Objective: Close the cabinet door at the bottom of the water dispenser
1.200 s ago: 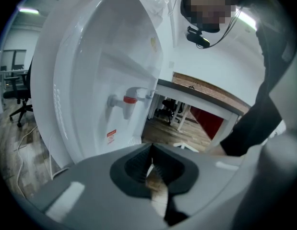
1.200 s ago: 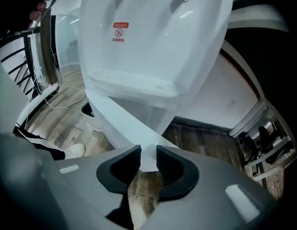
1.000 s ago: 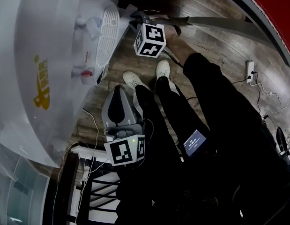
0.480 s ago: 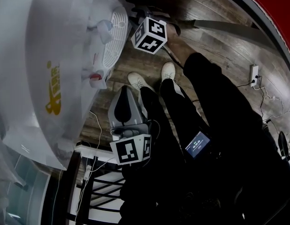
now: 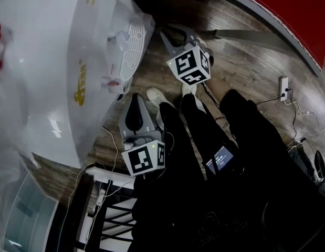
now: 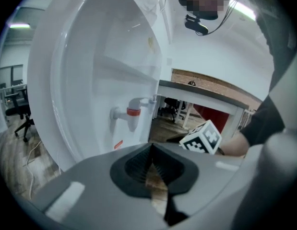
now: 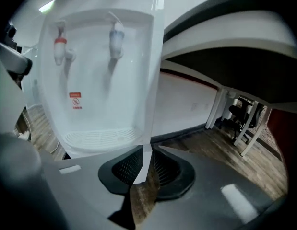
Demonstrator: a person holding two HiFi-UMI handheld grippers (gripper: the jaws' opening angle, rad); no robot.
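- Head view: A tall white water dispenser fills the left of the picture, standing on a brown wood-plank floor. Its white slotted drip tray juts toward a pair of white shoes. The right gripper, topped by its marker cube, hangs just beside the tray. The left gripper sits lower in the picture, next to black trouser legs. The cabinet door lies beneath the tray, hidden from above by the dispenser's upper body.
- Left gripper view: The dark ribbed fingers meet at their tips and grip nothing, with a sliver of floor showing behind them. Ahead is the dispenser's recess, with a white tap with a red collar. The right gripper's cube and a hand show at the right.
- Right gripper view: This gripper's dark fingers stand slightly apart and have just been closing. Only floor and the dispenser's corner edge show through the gap. A blue-tipped tap, a small red-and-white warning label and the drip tray face the camera. The gripper's grey body cuts off the cabinet front below the tray.
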